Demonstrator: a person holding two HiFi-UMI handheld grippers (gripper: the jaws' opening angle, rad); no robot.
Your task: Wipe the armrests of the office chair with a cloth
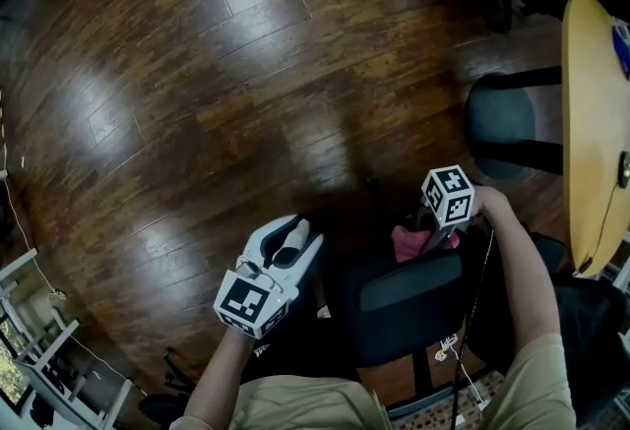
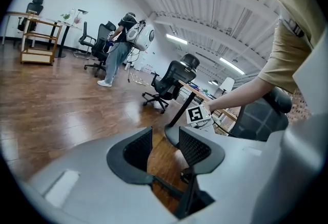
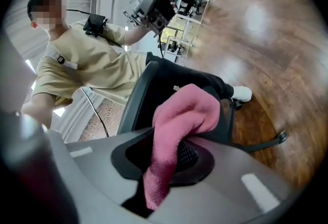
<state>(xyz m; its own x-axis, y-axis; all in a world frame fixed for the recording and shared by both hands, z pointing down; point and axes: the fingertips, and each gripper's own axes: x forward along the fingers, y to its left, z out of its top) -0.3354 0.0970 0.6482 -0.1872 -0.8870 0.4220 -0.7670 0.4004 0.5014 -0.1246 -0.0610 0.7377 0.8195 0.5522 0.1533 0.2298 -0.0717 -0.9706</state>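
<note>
In the head view a black office chair [image 1: 409, 292] stands just in front of me, its backrest toward me. My right gripper [image 1: 434, 227] hovers over the chair's far side, shut on a pink cloth [image 1: 417, 244] that hangs from its jaws. In the right gripper view the pink cloth [image 3: 180, 114] bunches out between the jaws of the right gripper [image 3: 173, 152], in front of the chair's dark back [image 3: 163, 83]. My left gripper [image 1: 301, 242] is left of the chair, open and empty. Through the left gripper [image 2: 161, 147] only wooden floor shows. I cannot make out the armrests.
A yellow table [image 1: 594, 123] runs along the right edge, with a second dark chair [image 1: 506, 126] tucked beside it. Further chairs [image 2: 166, 82], a shelf trolley [image 2: 40, 38] and a standing person [image 2: 117, 54] are across the wooden floor [image 1: 217, 93]. A cable [image 1: 471, 320] hangs by my right arm.
</note>
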